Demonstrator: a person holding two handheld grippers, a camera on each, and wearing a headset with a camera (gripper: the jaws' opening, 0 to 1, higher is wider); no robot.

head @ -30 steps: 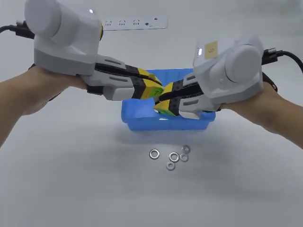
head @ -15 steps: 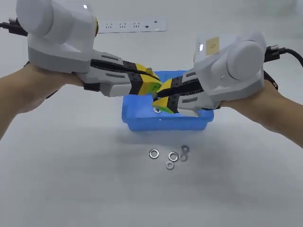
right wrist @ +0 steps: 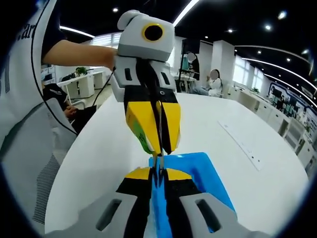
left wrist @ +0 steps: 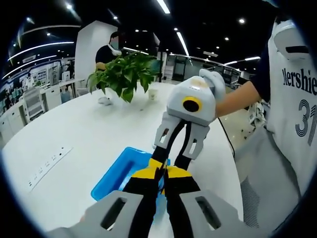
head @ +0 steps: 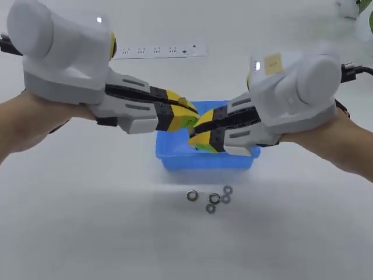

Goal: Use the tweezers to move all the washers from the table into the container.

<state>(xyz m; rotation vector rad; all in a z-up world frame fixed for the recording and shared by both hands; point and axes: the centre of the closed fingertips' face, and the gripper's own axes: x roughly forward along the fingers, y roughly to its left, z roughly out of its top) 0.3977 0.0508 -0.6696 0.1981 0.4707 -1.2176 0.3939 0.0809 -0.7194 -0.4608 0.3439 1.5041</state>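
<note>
From where I stood, the left hand-held gripper (head: 187,111) pointed in from 9 o'clock with its yellow-tipped jaws drawn tight together, hanging above the blue container (head: 175,160) in the middle of the white desk (head: 87,233). A power strip (head: 157,51) lay well apart at the container's 12 o'clock. At its 6 o'clock, near the front wall but clear of it, the washers (head: 214,199) sat in a small loose cluster on the bare desk, five as far as I could count, none of them touched by either tool. The right hand-held gripper (head: 195,137) pointed in from 3 o'clock, its jaws likewise clenched, tip nearly meeting the left one's tip over the container. In the right gripper view a thin metal sliver (right wrist: 157,161) showed between the two tips; it may have been the tweezers, but it was too small for me to be sure, or to say which tool gripped it. The two tools hid most of the container's floor, so I could not tell whether any washer was inside. I judged the job barely begun: every washer I could see was yet to be picked up and dropped in.
</note>
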